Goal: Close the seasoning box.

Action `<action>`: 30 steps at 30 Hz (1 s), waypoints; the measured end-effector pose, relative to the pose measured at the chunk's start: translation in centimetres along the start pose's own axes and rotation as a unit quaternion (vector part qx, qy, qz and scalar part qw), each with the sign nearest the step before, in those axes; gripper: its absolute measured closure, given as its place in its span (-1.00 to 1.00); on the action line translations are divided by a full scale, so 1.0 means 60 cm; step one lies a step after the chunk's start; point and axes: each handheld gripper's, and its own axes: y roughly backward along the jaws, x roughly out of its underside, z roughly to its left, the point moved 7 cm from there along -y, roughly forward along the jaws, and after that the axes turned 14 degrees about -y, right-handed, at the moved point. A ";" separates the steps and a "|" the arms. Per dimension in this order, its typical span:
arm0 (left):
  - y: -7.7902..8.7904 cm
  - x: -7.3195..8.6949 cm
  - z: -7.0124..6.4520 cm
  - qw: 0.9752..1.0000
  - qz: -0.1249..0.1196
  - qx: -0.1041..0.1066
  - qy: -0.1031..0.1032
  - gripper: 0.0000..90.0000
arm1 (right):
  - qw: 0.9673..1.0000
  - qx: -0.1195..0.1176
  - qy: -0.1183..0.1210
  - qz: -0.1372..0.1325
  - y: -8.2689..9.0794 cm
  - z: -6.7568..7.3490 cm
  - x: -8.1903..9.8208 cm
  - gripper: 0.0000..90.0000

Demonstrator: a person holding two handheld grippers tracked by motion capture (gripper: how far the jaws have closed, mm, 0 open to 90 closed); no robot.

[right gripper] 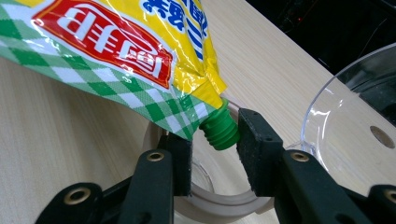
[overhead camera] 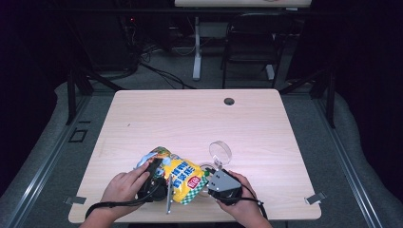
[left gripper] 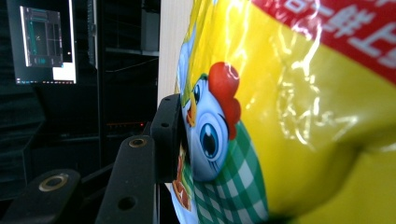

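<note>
Yellow spouted pouch [overhead camera: 183, 178] lay tilted near the table's [overhead camera: 190, 118] front edge, gripped at its body by the left tool [overhead camera: 153, 176]. Its green threaded spout [right gripper: 219, 130] sat between the right tool's [right gripper: 212, 154] jaws, one pad touching it, the other just apart, above a clear dish [right gripper: 224, 196].

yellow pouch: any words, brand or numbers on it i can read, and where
Red label on the yellow pouch, right gripper view: white Chinese characters, upside down, not surely readable.
Blue Chinese characters above that label: cut off and upside down, unreadable.
Red band at the pouch's top corner, left gripper view: white characters, blurred and cropped.
High view: print on the pouch too small to read.
No numbers or Latin letters can be made out.
</note>
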 end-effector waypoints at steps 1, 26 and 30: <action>0.000 0.000 0.000 1.000 0.000 -0.001 -0.001 0.33 | 1.000 0.000 0.000 0.000 0.000 0.000 0.000 0.49; 0.006 -0.004 0.017 0.999 0.012 -0.032 -0.039 0.33 | 1.000 0.001 -0.009 -0.008 0.001 -0.002 -0.002 0.49; 0.007 -0.004 0.018 0.999 0.014 -0.031 -0.042 0.33 | 1.000 0.001 -0.010 -0.008 0.002 -0.003 -0.002 0.49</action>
